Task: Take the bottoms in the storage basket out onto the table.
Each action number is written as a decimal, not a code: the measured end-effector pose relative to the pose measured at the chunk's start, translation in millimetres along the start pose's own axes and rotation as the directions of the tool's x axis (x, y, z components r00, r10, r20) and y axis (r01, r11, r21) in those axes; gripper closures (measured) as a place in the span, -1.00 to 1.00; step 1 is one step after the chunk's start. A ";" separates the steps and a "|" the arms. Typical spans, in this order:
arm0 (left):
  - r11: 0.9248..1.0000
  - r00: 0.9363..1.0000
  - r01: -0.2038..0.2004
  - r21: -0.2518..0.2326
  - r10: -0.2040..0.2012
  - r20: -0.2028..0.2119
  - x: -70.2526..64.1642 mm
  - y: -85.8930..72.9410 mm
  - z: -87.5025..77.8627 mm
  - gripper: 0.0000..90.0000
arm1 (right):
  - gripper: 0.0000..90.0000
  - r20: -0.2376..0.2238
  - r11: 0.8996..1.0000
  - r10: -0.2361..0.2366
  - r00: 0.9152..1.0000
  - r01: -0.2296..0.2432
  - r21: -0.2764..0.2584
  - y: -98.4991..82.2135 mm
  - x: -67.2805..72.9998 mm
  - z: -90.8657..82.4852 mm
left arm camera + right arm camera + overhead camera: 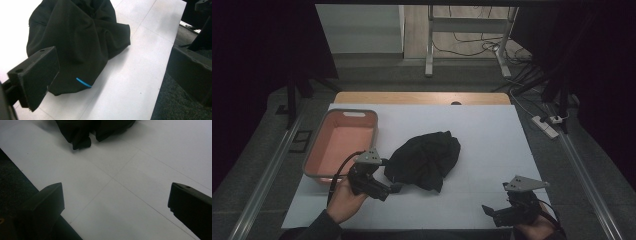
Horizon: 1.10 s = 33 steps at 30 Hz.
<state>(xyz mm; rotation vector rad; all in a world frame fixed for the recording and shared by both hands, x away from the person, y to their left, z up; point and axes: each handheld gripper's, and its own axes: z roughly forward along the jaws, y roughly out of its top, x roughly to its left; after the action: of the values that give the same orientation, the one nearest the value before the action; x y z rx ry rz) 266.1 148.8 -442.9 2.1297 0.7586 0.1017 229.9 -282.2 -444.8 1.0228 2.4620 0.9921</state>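
Observation:
A crumpled black cloth [426, 159] lies in the middle of the white table top [492, 135]. My left gripper [390, 177] sits at the cloth's near-left edge, held in a hand. In the left gripper view its jaws stand wide apart; my left gripper [112, 75] is open, and the black cloth [75, 40], with a short blue mark [83, 82], lies by the left jaw without being pinched. My right gripper [496, 205] rests near the table's front right, apart from the cloth. In the right gripper view my right gripper [115, 205] is open over bare table, the black cloth [95, 130] farther ahead.
A salmon-pink tray [314, 155] stands at the table's left side, just behind my left hand. A wooden table edge [422, 98] shows at the back. On the floor beyond are a metal stand [430, 45], cables and a power strip [546, 126].

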 end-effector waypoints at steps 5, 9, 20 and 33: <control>1.000 1.000 0.010 -0.006 -0.010 -0.006 -0.3 -4.3 -4.4 -1.00 | -0.99 0.001 1.000 0.000 1.000 0.000 0.000 0.0 0.0 0.0; 1.000 1.000 0.020 -0.011 -0.020 -0.010 -0.1 -8.4 -8.5 -1.00 | -0.99 0.000 1.000 0.001 1.000 -0.001 0.001 0.0 0.0 0.1; 0.999 0.999 0.040 -0.017 -0.041 -0.022 -1.1 -19.3 -17.7 -1.00 | -0.99 0.002 1.000 0.001 1.000 -0.001 0.002 0.1 0.1 0.2; 0.996 0.996 0.077 -0.044 -0.079 -0.040 -0.8 -35.4 -32.1 -1.00 | -0.99 -0.001 1.000 0.009 1.000 -0.009 0.002 0.2 -0.4 0.1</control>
<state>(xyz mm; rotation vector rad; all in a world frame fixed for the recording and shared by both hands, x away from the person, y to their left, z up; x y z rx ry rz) 237.9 187.0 -448.9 2.0612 0.8561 0.1198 230.3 -282.3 -444.8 1.0353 2.4612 0.9937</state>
